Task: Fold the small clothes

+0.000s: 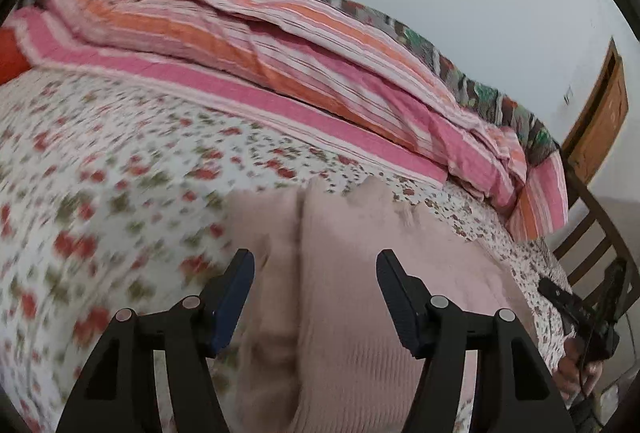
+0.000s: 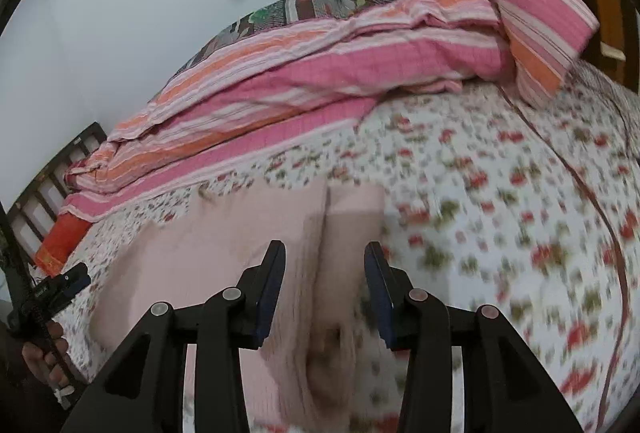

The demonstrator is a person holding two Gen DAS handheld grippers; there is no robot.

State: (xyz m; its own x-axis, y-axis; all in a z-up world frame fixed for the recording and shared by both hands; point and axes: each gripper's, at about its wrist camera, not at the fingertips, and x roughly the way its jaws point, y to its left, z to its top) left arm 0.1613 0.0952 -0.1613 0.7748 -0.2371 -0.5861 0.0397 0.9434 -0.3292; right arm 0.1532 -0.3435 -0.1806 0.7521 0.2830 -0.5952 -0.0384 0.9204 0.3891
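Note:
A pale pink knitted garment point(image 1: 352, 293) lies flat on the floral bed sheet point(image 1: 100, 173), with a fold ridge running down it. My left gripper point(image 1: 316, 265) is open and empty just above the garment's left part. In the right wrist view the same garment point(image 2: 224, 241) lies below my right gripper point(image 2: 325, 257), which is open and empty over the garment's right edge. The right gripper also shows at the far right of the left wrist view point(image 1: 576, 309), and the left gripper at the far left of the right wrist view point(image 2: 60, 289). Both views are motion-blurred.
A striped pink and orange quilt point(image 1: 280, 45) is heaped along the far side of the bed, also in the right wrist view point(image 2: 320, 73). A red pillow point(image 2: 64, 237) lies by the slatted headboard point(image 2: 44, 185). A wooden door point(image 1: 600, 113) stands at the right.

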